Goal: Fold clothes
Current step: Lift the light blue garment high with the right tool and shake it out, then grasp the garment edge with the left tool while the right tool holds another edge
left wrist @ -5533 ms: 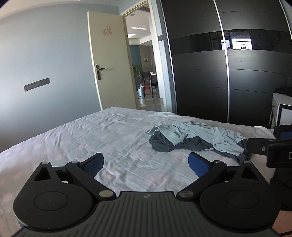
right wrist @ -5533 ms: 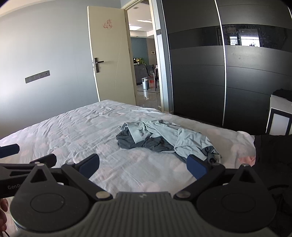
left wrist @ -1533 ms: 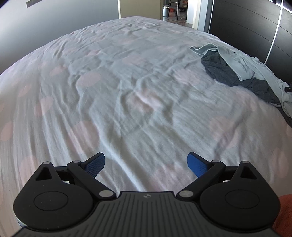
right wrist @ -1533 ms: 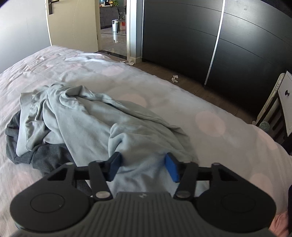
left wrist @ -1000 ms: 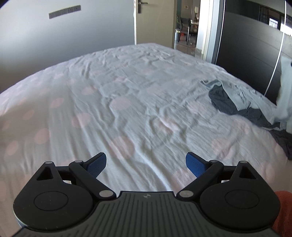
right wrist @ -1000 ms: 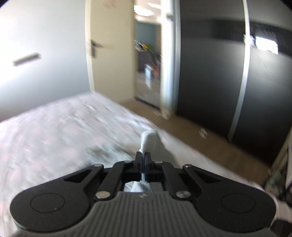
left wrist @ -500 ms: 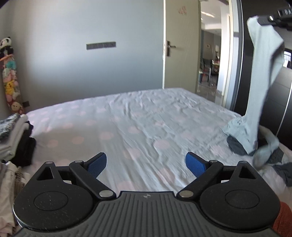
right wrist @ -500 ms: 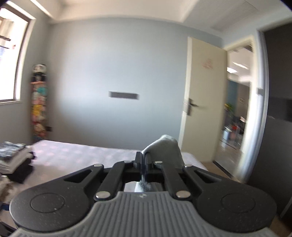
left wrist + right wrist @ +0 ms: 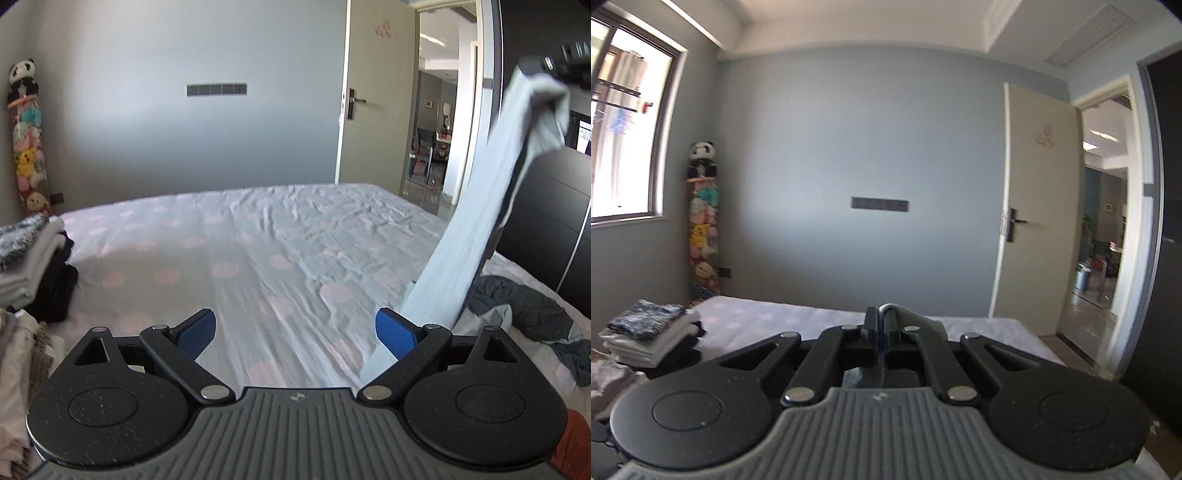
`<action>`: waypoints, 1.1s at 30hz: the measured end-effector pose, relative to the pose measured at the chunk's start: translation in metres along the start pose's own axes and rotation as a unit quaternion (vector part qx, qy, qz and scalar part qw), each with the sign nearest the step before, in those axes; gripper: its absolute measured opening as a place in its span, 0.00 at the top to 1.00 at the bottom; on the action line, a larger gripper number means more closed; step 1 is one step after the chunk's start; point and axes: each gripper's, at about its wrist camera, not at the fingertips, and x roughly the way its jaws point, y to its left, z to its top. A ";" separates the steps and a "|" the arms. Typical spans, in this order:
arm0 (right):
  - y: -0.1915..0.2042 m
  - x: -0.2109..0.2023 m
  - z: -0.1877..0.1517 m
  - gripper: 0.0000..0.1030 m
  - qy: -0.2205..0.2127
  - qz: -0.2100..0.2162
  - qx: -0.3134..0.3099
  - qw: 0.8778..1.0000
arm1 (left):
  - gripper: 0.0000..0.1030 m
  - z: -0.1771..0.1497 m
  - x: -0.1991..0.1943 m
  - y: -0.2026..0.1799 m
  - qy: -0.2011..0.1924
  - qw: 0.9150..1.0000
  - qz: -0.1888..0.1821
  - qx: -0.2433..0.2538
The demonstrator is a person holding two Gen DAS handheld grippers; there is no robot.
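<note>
A pale blue garment (image 9: pixel 476 225) hangs in a long strip from my right gripper (image 9: pixel 543 72), which holds it high at the upper right of the left wrist view. In the right wrist view that gripper (image 9: pixel 882 317) is shut, with a thin fold of the pale cloth (image 9: pixel 886 308) pinched between its pads. My left gripper (image 9: pixel 295 330) is open over the bed, nothing between its blue pads; the hanging cloth drops just behind its right finger (image 9: pixel 393 332). A dark grey garment (image 9: pixel 524 306) lies crumpled on the bed at the right.
The bed has a light sheet with pink dots (image 9: pixel 280 266). A stack of folded clothes (image 9: pixel 26 258) sits at its left edge, also seen as folded clothes (image 9: pixel 646 332). Behind are a grey wall, an open door (image 9: pixel 373 110) and a black wardrobe (image 9: pixel 554 221).
The right gripper shut on the pale blue garment and lifted it off the pile high into the air. Both views swung up and leftward from the bed toward the wall.
</note>
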 end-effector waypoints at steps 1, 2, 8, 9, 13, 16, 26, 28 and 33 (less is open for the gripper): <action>-0.015 0.008 -0.012 0.97 0.014 -0.020 0.007 1.000 | 0.00 -0.004 0.008 -0.002 0.008 1.000 -0.006 0.002; -0.031 0.015 -0.027 0.97 0.029 -0.039 0.015 0.999 | 0.00 -0.007 0.016 -0.005 0.015 1.000 -0.010 0.005; -0.097 0.032 -0.122 0.97 0.139 -0.098 0.056 0.984 | 0.00 -0.032 0.065 -0.030 0.066 0.997 -0.037 0.023; -0.101 0.037 -0.137 0.97 0.161 -0.101 0.059 0.980 | 0.00 -0.036 0.073 -0.035 0.075 0.996 -0.042 0.026; -0.116 0.059 -0.195 0.96 0.241 -0.116 0.071 0.961 | 0.00 -0.051 0.100 -0.050 0.107 0.992 -0.052 0.050; -0.131 0.066 -0.232 0.91 0.283 -0.123 0.087 0.947 | 0.00 -0.060 0.123 -0.058 0.127 0.989 -0.051 0.063; -0.132 0.113 -0.272 0.31 0.332 -0.053 0.079 0.939 | 0.00 -0.093 0.200 -0.057 0.211 0.975 -0.068 0.007; -0.123 0.127 -0.281 0.21 0.346 -0.039 0.061 0.935 | 0.00 -0.104 0.213 -0.056 0.227 0.971 -0.072 -0.006; -0.115 0.158 -0.314 0.19 0.394 -0.053 0.035 0.917 | 0.00 -0.120 0.228 -0.060 0.230 0.968 -0.089 -0.040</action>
